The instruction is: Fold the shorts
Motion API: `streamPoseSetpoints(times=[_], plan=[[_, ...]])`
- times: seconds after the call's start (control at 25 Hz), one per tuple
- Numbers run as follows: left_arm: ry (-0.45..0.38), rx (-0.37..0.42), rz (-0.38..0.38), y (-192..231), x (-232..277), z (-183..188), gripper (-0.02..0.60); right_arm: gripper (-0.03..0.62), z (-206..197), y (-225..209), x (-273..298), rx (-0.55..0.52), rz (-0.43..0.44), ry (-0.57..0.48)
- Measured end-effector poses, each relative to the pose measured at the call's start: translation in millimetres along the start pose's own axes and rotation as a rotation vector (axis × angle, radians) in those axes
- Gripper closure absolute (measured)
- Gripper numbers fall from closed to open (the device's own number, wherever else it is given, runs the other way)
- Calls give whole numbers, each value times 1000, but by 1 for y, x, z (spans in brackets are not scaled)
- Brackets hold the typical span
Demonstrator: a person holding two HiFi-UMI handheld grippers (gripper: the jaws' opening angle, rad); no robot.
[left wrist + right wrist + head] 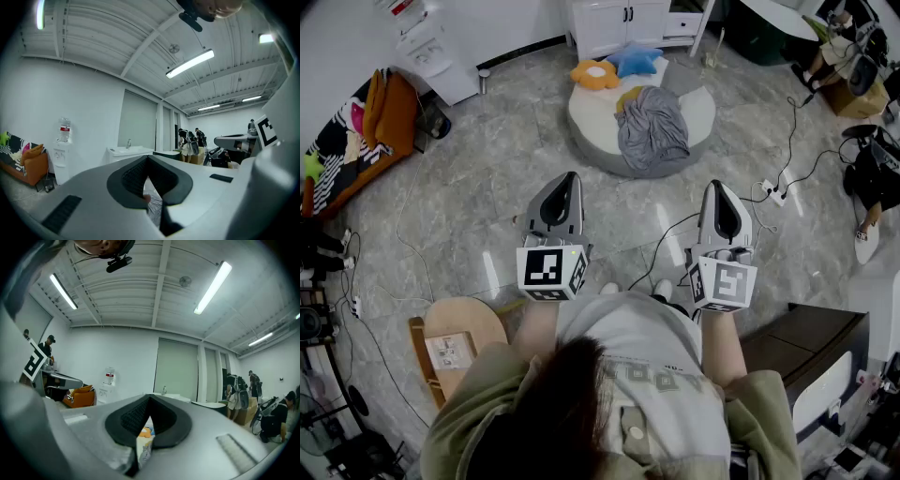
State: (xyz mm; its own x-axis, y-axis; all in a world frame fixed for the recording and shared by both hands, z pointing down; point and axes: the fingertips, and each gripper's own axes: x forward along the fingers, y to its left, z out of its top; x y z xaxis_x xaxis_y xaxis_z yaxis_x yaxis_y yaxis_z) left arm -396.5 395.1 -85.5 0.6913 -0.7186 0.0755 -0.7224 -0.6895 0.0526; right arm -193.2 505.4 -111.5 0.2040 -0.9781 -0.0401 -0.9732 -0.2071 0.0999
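Note:
The grey shorts (652, 127) lie crumpled on a round white cushion (586, 117) on the floor, well ahead of me. Both grippers are held level in front of my chest, pointing toward the cushion and short of it. My left gripper (570, 178) is shut with nothing in it; in the left gripper view its jaws (149, 157) meet, and a sliver of grey cloth (154, 206) shows far off below them. My right gripper (718, 186) is likewise shut and empty, its jaws (150, 397) closed in the right gripper view.
An orange flower pillow (595, 73) and a blue star pillow (635, 58) sit at the cushion's far side. An orange sofa (370, 127) stands left, a wooden stool (459, 328) near my left, a dark table (806, 347) right. Cables and a power strip (773, 192) cross the floor.

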Motion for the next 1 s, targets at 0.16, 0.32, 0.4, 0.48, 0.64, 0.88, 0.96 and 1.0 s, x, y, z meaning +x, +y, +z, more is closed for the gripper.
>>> streamPoseSetpoints(times=[0.16, 0.32, 0.4, 0.48, 0.64, 0.88, 0.96, 1.0], plan=[[3, 5, 3, -9, 5, 1, 572, 595, -1, -10, 1, 4, 5, 1], [7, 7, 9, -15, 11, 1, 572, 595, -4, -18, 4, 9, 12, 6], [11, 10, 12, -18, 13, 1, 572, 595, -8, -22, 4, 14, 17, 13], [13, 14, 12, -23, 16, 1, 572, 595, -8, -26, 4, 18, 22, 11], [14, 23, 18, -33, 23, 2, 572, 595, -8, -35, 6, 26, 37, 4], [15, 36, 38, -55, 34, 7, 572, 595, -6, -57, 8, 35, 70, -9], [11, 38, 48, -62, 37, 9, 572, 595, -6, -69, 8, 67, 79, -20], [6, 38, 54, -66, 39, 11, 572, 595, -6, -77, 8, 94, 79, -28]])
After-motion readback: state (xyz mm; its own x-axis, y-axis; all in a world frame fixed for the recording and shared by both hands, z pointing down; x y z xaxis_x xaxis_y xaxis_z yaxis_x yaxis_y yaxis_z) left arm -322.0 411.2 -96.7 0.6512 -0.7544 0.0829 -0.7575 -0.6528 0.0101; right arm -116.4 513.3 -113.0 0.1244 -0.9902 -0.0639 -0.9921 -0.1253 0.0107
